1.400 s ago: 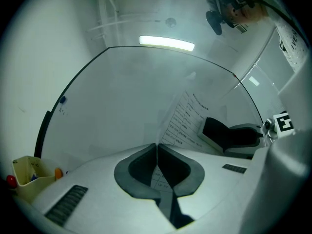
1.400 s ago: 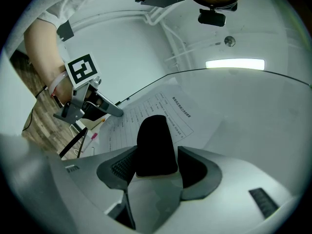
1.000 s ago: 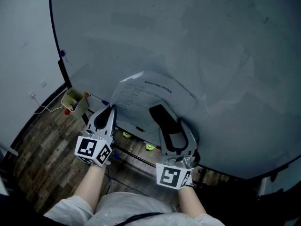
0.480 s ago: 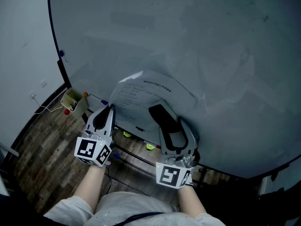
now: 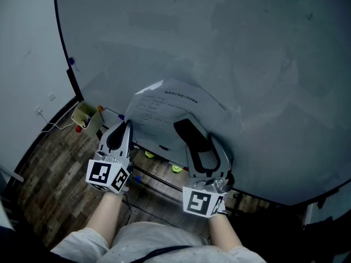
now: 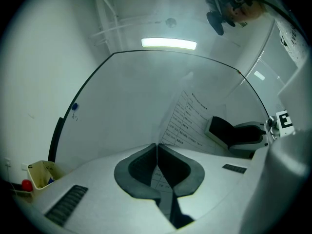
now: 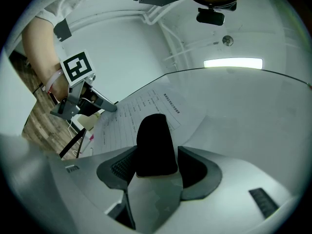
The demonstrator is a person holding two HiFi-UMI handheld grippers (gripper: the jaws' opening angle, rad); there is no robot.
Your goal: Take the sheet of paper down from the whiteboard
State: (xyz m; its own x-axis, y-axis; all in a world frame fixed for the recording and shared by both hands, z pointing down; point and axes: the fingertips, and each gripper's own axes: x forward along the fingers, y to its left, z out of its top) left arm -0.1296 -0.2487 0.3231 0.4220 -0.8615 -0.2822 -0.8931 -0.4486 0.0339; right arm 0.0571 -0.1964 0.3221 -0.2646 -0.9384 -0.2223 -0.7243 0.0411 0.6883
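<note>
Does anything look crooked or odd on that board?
Yes: the paper sits askew on the whiteboard, its upper left corner curling away. The left hand-held gripper pinches its edge; the right hand-held gripper grips a black eraser over it.

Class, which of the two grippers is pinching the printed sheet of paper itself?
The left gripper: its fingers are shut on the edge of the white printed sheet of paper, whereas the right gripper holds a black-and-grey block instead.

Premises presented as an office or meeting room: a large whiteboard (image 5: 219,48) carrying a printed sheet (image 5: 164,108), wood-pattern floor (image 5: 49,174), a wall socket (image 5: 38,111) and a ceiling strip light (image 6: 168,44).
</note>
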